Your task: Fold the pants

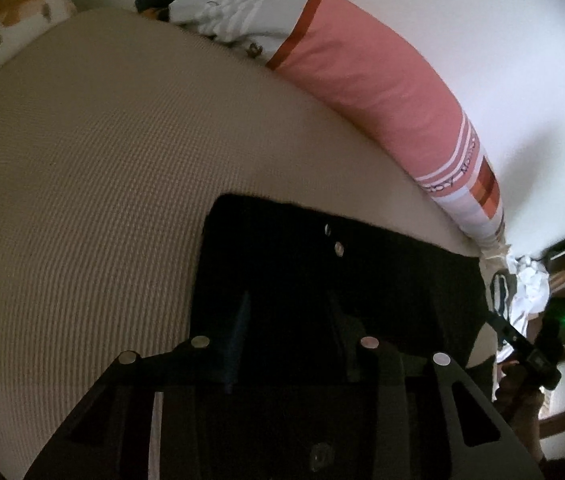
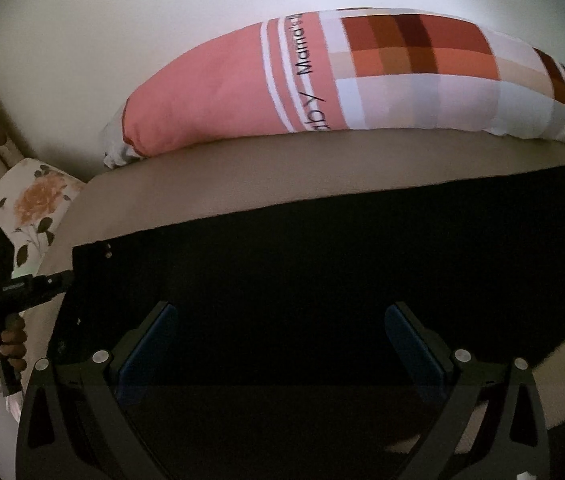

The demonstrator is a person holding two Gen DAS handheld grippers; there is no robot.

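Black pants (image 2: 322, 248), flat on ribbed beige bed (image 1: 82, 200); bolster (image 2: 222, 92) at twelve o'clock. Left hand-held gripper (image 1: 290, 320) narrowed, possibly pinching the pants; right hand-held gripper (image 2: 278, 328) spread.

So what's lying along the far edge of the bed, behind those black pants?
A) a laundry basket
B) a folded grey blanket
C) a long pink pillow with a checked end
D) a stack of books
C: a long pink pillow with a brown-and-orange checked end lies against the white wall, just beyond the black pants spread flat on the beige bed cover.
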